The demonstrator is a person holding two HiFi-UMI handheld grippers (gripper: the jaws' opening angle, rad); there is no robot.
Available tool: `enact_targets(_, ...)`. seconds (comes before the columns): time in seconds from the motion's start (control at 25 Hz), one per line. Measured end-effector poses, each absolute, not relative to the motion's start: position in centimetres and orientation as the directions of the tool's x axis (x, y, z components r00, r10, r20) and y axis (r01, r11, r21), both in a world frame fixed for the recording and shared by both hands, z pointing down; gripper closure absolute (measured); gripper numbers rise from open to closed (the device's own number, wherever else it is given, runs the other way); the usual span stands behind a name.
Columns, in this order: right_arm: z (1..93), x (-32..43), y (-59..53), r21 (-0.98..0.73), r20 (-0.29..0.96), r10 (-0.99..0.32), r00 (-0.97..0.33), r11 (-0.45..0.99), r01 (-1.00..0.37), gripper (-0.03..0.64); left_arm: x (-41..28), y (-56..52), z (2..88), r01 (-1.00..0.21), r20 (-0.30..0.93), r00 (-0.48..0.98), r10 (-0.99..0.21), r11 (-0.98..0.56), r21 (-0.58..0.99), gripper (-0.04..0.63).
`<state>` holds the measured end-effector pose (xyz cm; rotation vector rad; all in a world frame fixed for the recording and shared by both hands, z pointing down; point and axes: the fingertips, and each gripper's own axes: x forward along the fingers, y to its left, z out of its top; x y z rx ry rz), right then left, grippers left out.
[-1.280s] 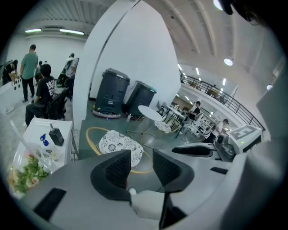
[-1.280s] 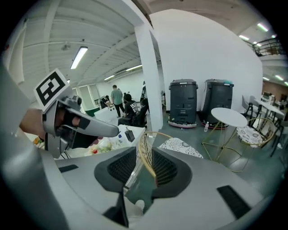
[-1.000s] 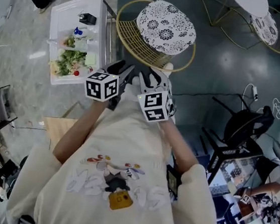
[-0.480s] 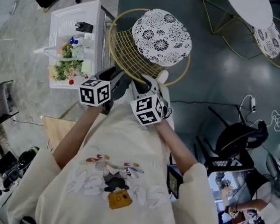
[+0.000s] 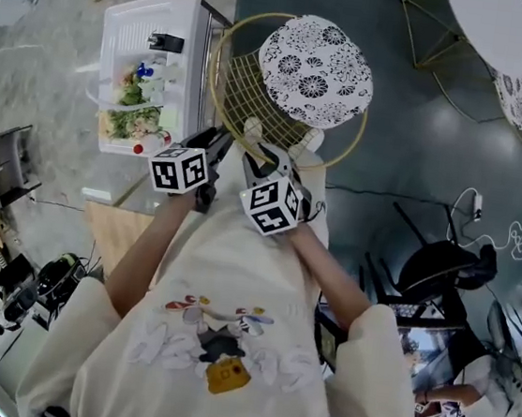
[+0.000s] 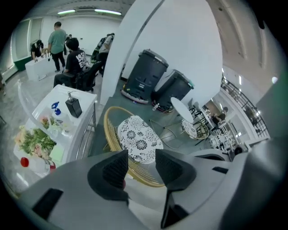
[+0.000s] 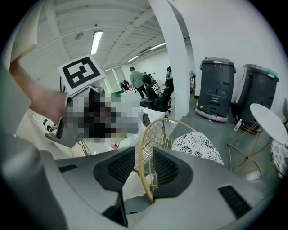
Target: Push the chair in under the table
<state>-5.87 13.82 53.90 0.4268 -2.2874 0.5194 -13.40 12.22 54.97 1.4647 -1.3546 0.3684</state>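
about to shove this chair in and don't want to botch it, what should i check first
1. Right gripper on the gold back rim: ok, the rim runs between its opening jaws, pads not pressing.
2. Left gripper on the rim: not ok, jaws apart, nothing between them.
3. Chair under the white table: not ok, its cushion sits beside the table's edge.
4. Room under the table: cannot tell, the top hides it.
5. Salad safe from a bump: cannot tell, it lies near the table's end.
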Motion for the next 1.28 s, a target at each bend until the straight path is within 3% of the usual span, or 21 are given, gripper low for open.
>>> enact_targets(0.28,56.4,-8.4,13.3,-0.247,0.762,-0.114,-0.638,0.859,-0.448,0.503,-16.0,10.8,58.7,-0.734,0.785,0.337,-0.52,0.377,0.565,0.425)
enact_targets(1.28,63.8,-10.7,15.8,-0.174,0.866,-0.071,-0.496,0.886,-0.43,0.503,-15.8,10.8,65.5,-0.672,0.795,0.413,-0.444,0.441,0.595,0.426)
